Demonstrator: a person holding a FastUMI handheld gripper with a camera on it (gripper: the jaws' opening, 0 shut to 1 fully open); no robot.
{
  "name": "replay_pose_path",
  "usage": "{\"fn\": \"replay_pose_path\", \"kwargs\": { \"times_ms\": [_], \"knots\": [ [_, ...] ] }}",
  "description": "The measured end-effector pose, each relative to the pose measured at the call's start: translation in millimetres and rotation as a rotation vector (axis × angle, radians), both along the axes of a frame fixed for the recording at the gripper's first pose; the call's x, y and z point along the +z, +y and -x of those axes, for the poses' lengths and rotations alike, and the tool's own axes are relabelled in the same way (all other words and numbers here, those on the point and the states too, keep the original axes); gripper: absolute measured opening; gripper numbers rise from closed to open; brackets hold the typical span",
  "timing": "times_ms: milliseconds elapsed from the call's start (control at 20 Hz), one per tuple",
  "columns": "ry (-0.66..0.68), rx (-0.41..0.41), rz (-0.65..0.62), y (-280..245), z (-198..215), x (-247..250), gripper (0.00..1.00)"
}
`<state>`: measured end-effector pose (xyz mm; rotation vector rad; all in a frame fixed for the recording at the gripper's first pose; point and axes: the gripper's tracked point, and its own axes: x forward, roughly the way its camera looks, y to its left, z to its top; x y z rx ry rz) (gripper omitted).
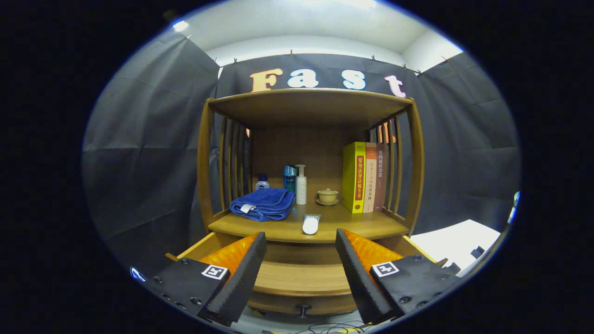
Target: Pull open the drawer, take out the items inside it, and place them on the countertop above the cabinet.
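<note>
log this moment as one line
drawer: open | gripper: open, fingers above drawer, holding nothing | tube: on countertop

blue towel (pixel 263 203) folded, left | bottles (pixel 300 184) behind | lidded cup (pixel 327 195) on saucer | books (pixel 365 177) upright — right

Jaws of the gripper (pixel 300 260) gape above the pulled-out drawer (pixel 301 278).

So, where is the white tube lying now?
In the gripper view, the white tube lies on the countertop near its front edge, beyond the open hand-held gripper, between the blue towel and the books.
</note>
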<state>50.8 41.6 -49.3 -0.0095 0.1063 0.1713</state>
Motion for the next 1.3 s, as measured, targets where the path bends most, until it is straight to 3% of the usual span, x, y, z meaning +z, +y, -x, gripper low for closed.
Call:
{"fn": "replay_pose_path", "kwargs": {
  "times_ms": [500,1300],
  "knots": [
    [-0.052,-0.046,-0.039,-11,28,-11,0.97],
    [-0.020,-0.019,0.010,-2,44,-118,0.97]
  ]
}}
